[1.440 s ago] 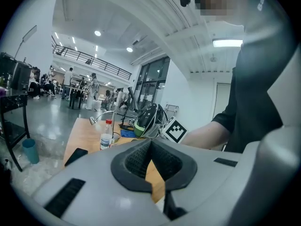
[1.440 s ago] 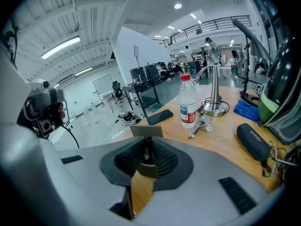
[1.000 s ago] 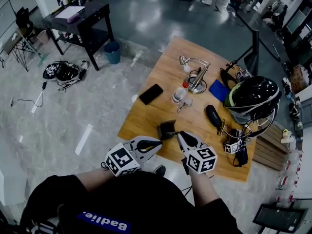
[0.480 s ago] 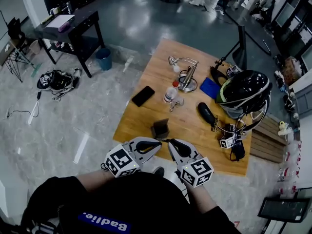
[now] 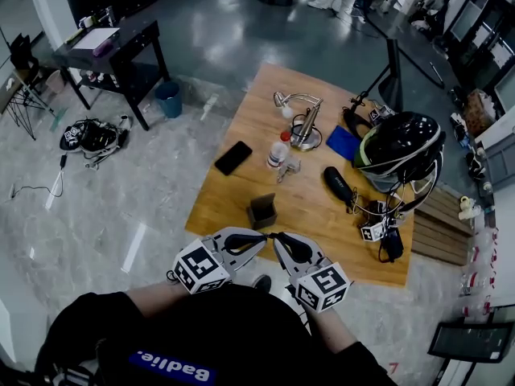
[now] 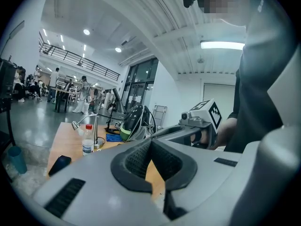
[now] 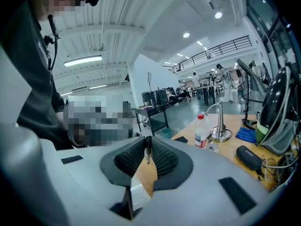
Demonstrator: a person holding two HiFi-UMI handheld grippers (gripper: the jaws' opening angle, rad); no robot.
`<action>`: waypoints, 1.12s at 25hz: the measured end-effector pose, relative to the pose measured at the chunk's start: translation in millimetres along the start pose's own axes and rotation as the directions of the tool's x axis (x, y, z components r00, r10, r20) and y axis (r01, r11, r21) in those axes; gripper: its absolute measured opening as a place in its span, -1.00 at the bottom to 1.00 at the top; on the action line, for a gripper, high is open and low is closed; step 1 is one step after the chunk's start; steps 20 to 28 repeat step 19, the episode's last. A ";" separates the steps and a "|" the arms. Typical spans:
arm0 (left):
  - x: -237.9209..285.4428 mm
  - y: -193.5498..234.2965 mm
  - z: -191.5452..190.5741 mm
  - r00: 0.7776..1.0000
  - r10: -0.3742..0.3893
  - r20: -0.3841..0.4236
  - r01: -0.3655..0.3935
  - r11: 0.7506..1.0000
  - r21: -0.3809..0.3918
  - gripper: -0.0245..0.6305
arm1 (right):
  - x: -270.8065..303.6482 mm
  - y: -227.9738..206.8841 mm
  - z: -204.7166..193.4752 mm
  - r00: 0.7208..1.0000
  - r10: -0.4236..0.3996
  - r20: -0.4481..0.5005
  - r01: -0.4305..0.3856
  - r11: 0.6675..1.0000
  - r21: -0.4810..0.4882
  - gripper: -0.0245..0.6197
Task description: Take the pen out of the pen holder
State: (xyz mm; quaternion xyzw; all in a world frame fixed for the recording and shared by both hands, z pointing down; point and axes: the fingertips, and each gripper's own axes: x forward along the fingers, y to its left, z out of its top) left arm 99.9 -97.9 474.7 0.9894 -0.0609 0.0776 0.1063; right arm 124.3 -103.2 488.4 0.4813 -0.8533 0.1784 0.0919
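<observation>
The right gripper [image 5: 276, 236] pinches the pen [image 7: 147, 150] in its claw. The left gripper [image 5: 261, 237] is closed on nothing. The pen holder [image 5: 262, 211] sits by the table's [image 5: 256, 117] near edge.

Black pen [image 7: 147, 149] pinched by right gripper [image 7: 146, 139], outside holder [image 5: 263, 211].

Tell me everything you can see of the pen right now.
The pen is slim and dark, with a paler, metallic-looking lower end. In the right gripper view it stands roughly upright, pinched at the tips of the right claw between its ribbed black pads. Nothing else touches it. It is out of the dark pen holder, which stands on the wooden table ahead.
</observation>
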 end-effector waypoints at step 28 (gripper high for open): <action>0.7 -0.9 -1.8 1.000 0.005 0.002 -0.005 1.000 -0.009 -0.90 | -0.2 -0.6 -0.4 1.000 0.011 -0.007 -0.011 1.000 0.000 -0.77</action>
